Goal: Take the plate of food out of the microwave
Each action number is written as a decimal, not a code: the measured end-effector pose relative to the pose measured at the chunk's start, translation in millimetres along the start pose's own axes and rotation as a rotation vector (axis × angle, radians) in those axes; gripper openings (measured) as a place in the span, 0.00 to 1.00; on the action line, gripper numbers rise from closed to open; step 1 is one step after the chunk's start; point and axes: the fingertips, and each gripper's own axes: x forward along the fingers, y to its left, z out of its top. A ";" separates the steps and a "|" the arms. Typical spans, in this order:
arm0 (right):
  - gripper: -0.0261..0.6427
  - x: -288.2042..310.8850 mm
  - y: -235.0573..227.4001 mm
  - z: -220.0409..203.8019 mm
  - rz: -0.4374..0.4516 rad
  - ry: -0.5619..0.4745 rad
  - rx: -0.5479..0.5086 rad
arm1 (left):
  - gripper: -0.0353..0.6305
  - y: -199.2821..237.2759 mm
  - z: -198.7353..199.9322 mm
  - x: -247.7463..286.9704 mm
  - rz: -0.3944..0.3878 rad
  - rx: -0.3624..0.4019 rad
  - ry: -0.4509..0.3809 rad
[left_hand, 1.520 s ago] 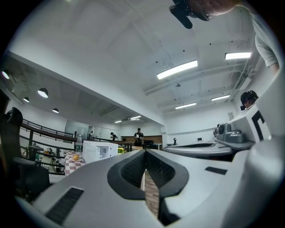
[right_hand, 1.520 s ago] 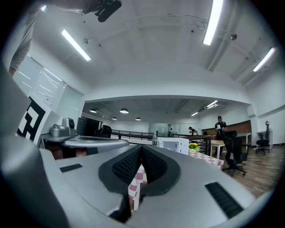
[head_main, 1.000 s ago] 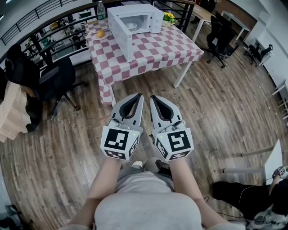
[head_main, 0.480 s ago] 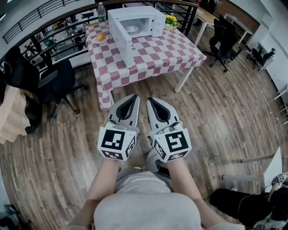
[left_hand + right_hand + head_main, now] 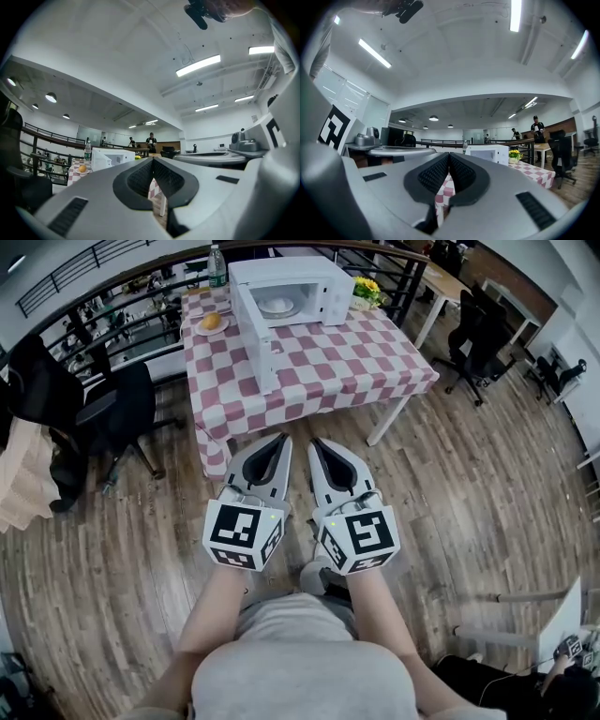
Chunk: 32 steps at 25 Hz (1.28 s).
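Left tongs (image 5: 279, 441): shut tip to tip with nothing between the pads, held level and aimed at the surface ahead.
Right tongs (image 5: 320, 443): also closed and empty, just beside the left pair and parallel to it.
Why held so: my judgement is that this is a carrying pose for the approach. There is nothing to grip yet, so the jaws stay together, side by side over the wooden floor (image 5: 450, 484).
Surface (image 5: 328, 362): a checked cloth covers it. It stands well ahead of both tips, and its near edge is not yet under them.
Microwave (image 5: 314, 276): at the far side of the surface, straight ahead of the tongs. Its door (image 5: 257, 332) is swung out on the left tongs' side, which leaves the cavity free to reach into.
Plate of food (image 5: 277, 305): inside the cavity, well apart from both tongs. What is on it is too small to tell.
Plate's lie: flat with its face up. It is round, so it has no long axis, and the cavity mouth opens toward the tongs.
Second plate (image 5: 212, 322): on the surface outside the microwave, beyond the left tongs, and carrying something orange.
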 end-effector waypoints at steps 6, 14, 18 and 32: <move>0.08 25.9 -34.2 0.9 0.049 0.002 -0.008 | 0.06 5.5 -2.0 40.4 0.044 -0.013 0.000; 0.08 49.4 -77.1 -1.7 0.105 0.009 -0.006 | 0.06 5.4 -2.4 89.2 0.094 -0.014 -0.002; 0.08 58.9 -99.5 -2.7 0.132 0.016 -0.007 | 0.06 1.8 -2.9 115.0 0.110 -0.014 -0.001; 0.08 96.9 -179.3 -14.2 0.229 0.015 -0.034 | 0.06 -1.8 -11.9 199.0 0.207 -0.011 -0.021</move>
